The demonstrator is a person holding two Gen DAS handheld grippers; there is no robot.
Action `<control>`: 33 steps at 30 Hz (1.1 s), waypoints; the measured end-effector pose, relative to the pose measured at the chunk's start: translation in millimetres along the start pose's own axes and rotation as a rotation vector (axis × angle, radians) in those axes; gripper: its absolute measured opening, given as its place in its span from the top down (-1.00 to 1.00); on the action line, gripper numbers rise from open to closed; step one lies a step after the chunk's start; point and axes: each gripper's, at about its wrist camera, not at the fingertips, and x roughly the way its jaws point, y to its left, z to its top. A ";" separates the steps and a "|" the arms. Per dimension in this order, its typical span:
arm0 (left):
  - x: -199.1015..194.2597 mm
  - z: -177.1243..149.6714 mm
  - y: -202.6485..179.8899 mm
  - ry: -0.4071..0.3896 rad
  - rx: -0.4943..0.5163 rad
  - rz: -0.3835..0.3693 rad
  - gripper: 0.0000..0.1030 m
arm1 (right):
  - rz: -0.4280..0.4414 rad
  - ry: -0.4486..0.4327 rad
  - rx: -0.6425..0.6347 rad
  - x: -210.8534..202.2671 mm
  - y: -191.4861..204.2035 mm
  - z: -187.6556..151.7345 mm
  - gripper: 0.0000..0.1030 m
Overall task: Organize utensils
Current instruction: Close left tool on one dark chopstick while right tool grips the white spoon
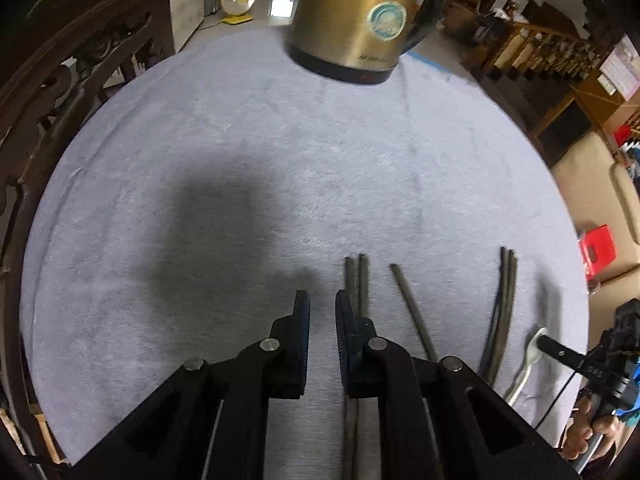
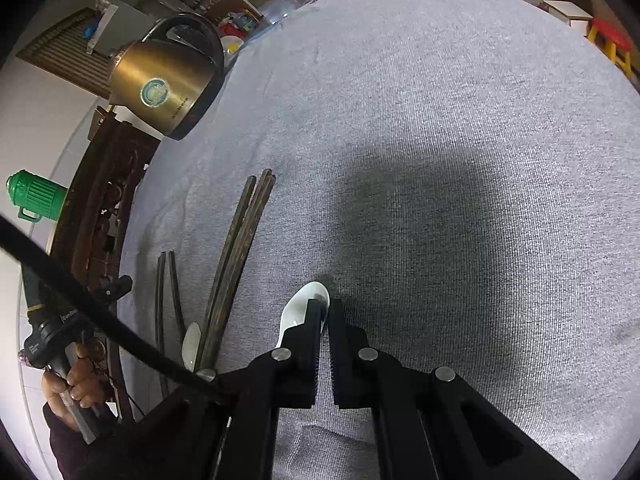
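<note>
Dark chopsticks lie on the grey cloth: a pair partly under my left gripper's right finger, a single one to its right, and a bundle further right. My left gripper is open and empty above the cloth. In the right wrist view the bundle and a pair lie left. My right gripper is nearly closed beside a white spoon, whose bowl pokes out past the left finger; whether it grips the spoon is unclear. A second spoon lies by the bundle.
A brass electric kettle stands at the far edge of the cloth, and also shows in the right wrist view. A carved dark wooden chair back borders the table's left side. A green flask sits beyond it.
</note>
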 end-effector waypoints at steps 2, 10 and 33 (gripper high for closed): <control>6.6 -0.5 1.8 0.027 0.004 0.021 0.77 | -0.001 -0.001 -0.003 1.2 -0.8 -1.1 0.92; 29.0 10.8 -7.5 0.065 -0.007 -0.022 0.77 | -0.002 0.006 -0.011 2.2 -0.8 1.3 0.92; 44.2 18.5 0.4 0.077 0.021 0.037 0.68 | -0.007 0.006 -0.020 5.0 2.3 4.6 0.91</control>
